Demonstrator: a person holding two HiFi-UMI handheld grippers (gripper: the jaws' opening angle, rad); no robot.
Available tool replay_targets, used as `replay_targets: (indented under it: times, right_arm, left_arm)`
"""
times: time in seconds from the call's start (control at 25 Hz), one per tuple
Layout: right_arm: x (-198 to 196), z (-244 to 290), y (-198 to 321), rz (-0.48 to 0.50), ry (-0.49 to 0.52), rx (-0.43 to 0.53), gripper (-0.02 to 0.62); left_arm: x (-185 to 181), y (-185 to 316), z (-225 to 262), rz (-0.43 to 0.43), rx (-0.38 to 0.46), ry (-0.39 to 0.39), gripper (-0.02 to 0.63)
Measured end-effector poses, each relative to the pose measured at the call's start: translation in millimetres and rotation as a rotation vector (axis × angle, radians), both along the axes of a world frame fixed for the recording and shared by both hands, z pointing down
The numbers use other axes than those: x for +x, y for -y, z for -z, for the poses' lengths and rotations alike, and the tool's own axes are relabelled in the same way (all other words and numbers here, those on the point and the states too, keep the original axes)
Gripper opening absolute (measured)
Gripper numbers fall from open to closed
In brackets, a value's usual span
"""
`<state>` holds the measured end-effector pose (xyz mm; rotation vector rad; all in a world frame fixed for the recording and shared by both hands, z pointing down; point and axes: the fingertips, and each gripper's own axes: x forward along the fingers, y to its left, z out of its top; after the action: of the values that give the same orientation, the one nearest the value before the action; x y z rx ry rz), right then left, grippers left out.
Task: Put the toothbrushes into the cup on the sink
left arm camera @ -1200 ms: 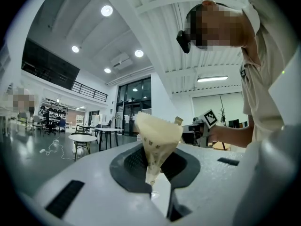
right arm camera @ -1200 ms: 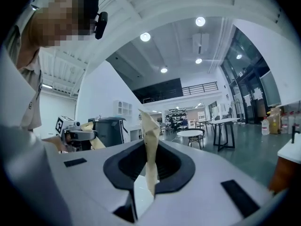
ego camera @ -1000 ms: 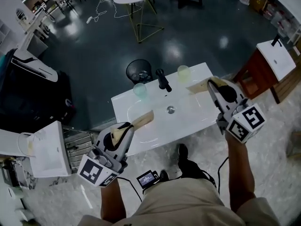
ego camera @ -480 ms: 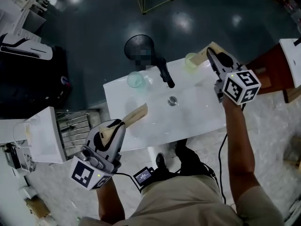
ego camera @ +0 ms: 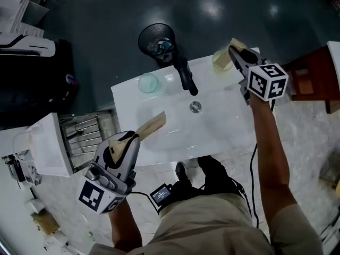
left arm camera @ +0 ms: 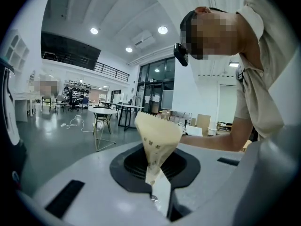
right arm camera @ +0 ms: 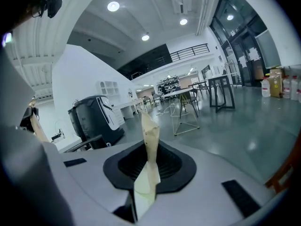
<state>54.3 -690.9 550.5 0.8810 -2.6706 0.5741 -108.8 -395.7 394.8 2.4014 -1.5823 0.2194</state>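
Head view shows both tools lowered toward the sink (ego camera: pixel 223 129). The right gripper (ego camera: pixel 234 52), clamped on a wrapped toothbrush (right arm camera: pixel 149 140), now sits at the yellow cup (ego camera: pixel 218 62), likely ready to insert. The left gripper (ego camera: pixel 134 138) clamps a second toothbrush (ego camera: pixel 152 125).

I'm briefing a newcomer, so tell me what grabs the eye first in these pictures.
Each gripper clamps a beige paper packet: the left gripper holds the left packet over the white sink at its front left, and the right gripper holds the right packet by the yellowish cup at the back right corner. A black faucet stands at the back middle, with a greenish cup to its left.
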Motion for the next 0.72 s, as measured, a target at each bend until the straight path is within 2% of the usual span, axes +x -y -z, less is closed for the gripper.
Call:
replay_targets:
  times: [0.2, 0.36, 0.52, 0.72]
  right_arm:
    - [-0.4, -8.0, 2.0, 0.005, -0.028, -0.008, 0.041]
    - [3.9, -4.6, 6.0, -0.024, -0.065, 0.017, 0.154]
    - [15.2, 12.6, 6.9, -0.084, -0.082, 0.063, 0.199]
    - [36.8, 52.8, -5.9, -0.168, -0.092, 0.130, 0.207]
  left_arm:
    - [1.8, 2.8, -1.1, -0.005, -0.006, -0.005, 0.040]
    - [2.1, 1.8, 4.2, -0.011, 0.002, -0.004, 0.040]
    - [0.1, -5.3, 13.0, -0.017, 0.018, -0.001, 0.040]
    - [-3.6, -23.3, 33.8, -0.025, 0.053, -0.006, 0.039]
